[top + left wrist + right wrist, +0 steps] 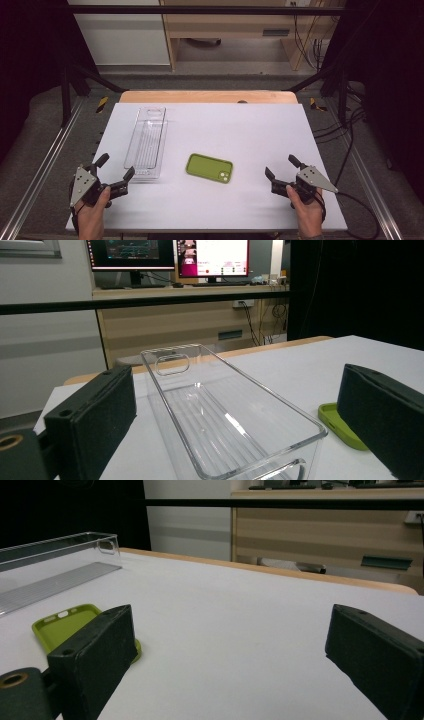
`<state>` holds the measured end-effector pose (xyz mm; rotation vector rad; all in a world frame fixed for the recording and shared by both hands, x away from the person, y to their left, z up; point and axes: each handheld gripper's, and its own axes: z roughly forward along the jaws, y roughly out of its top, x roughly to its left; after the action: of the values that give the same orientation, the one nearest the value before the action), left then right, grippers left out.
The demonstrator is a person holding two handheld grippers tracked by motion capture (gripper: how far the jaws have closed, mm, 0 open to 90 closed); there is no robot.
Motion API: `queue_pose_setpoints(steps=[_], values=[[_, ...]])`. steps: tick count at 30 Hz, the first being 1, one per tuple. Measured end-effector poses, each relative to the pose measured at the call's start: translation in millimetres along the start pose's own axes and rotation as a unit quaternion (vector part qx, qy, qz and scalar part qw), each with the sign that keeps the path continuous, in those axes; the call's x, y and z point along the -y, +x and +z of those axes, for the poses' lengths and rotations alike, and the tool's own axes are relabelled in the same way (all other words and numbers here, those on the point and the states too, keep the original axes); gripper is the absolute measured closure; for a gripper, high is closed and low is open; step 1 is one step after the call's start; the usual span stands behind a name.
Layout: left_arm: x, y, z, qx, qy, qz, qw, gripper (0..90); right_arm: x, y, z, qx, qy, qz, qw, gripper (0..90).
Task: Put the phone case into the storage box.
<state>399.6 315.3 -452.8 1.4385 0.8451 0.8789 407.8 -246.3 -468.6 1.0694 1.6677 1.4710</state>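
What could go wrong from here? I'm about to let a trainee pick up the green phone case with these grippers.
1. The green phone case lies flat on the smooth white table, so jaws may skid over it or push it away.
2. It lies near the clear bin; a nudge could knock the light bin.
3. The left gripper already sits at the bin's near end and may bump it.

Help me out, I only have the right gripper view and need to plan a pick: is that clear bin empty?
Observer: Yes, the left gripper view looks into the clear bin; nothing lies inside.
Operator: Which face of the green phone case is up?
Observer: The high view shows the green phone case hollow side up, camera cutout toward your side.
Operator: Where's the left gripper?
Observer: The left gripper is open, beside the bin's near end.
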Motion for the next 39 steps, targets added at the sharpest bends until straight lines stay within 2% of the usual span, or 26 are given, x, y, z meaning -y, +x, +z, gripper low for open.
queue_pose_setpoints(steps=[9, 17, 29, 39], values=[[0.9, -0.6, -1.4, 0.002, 0.003, -0.005, 1.0, 2.2, -9.0, 5.6, 0.2, 0.002, 0.034, 0.005, 0.9994, 5.6], [1.4, -1.1, -0.9, 0.004, 0.006, -0.006, 1.0, 2.2, -35.0, 23.7, 10.0, -0.022, 0.087, -0.043, 0.9951, 5.9], [1.9, 0.3, -1.6, 0.001, 0.008, -0.009, 0.9999, 2.2, -59.7, 40.5, 21.0, -0.048, 0.105, -0.077, 0.9903, 6.8], [2.2, 1.0, -1.5, 0.0, 0.01, -0.01, 0.9999, 2.2, -66.2, 47.9, 28.2, -0.065, 0.119, -0.094, 0.9863, 7.0]])
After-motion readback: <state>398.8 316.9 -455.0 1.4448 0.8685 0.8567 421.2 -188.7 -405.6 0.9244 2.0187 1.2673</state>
